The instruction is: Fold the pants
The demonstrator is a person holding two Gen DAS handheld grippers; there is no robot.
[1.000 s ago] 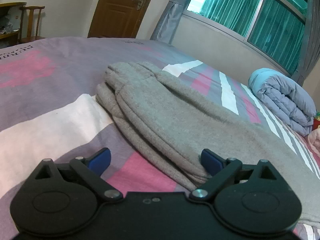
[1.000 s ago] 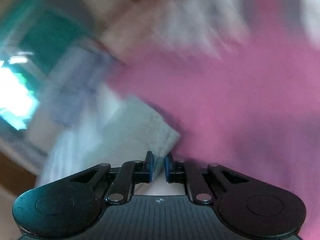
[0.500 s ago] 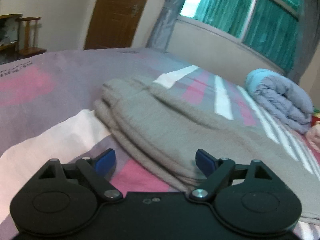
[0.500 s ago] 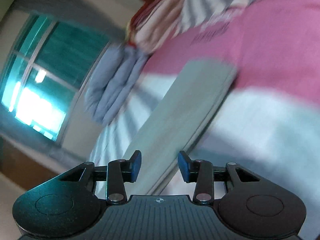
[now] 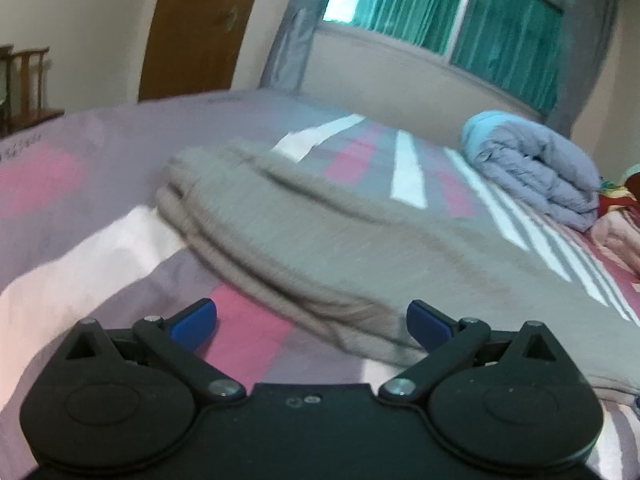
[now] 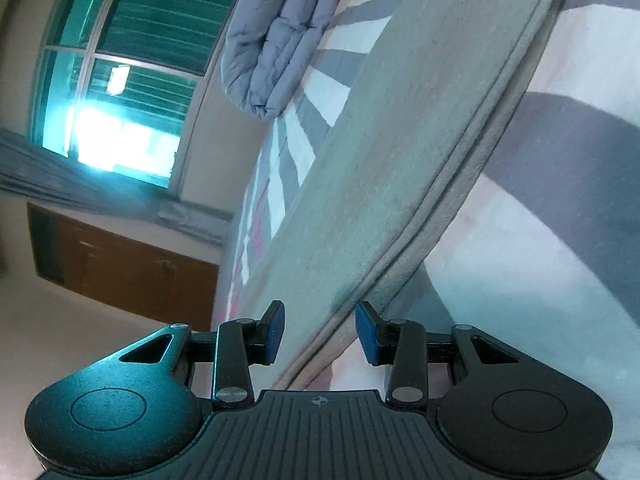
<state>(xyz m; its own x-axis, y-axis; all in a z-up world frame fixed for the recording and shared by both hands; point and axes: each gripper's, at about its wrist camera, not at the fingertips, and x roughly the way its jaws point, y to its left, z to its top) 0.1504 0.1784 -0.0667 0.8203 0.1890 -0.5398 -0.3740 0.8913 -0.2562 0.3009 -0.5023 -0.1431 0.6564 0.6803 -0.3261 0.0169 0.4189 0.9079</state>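
Note:
Grey pants (image 5: 320, 232) lie flat on the bed, folded lengthwise with the legs stacked. My left gripper (image 5: 312, 320) is open, low over the sheet, with the near edge of the pants just beyond and between its blue pads. In the rolled right wrist view the pants (image 6: 400, 152) run as a long grey strip with layered side edges. My right gripper (image 6: 320, 332) is open, its blue pads on either side of that layered edge, holding nothing.
The bed has a striped pink, grey and white sheet (image 5: 100, 256). A rolled blue-grey quilt (image 5: 532, 168) lies at the far right near the window. Red and pink bedding (image 5: 616, 216) sits beside it. A wooden door (image 5: 196, 24) and chair (image 5: 28, 80) stand beyond the bed.
My right gripper has let go of the pants' corner, opened and moved along the leg edge while rolling. My left gripper stayed open and drew back slightly, lower to the sheet.

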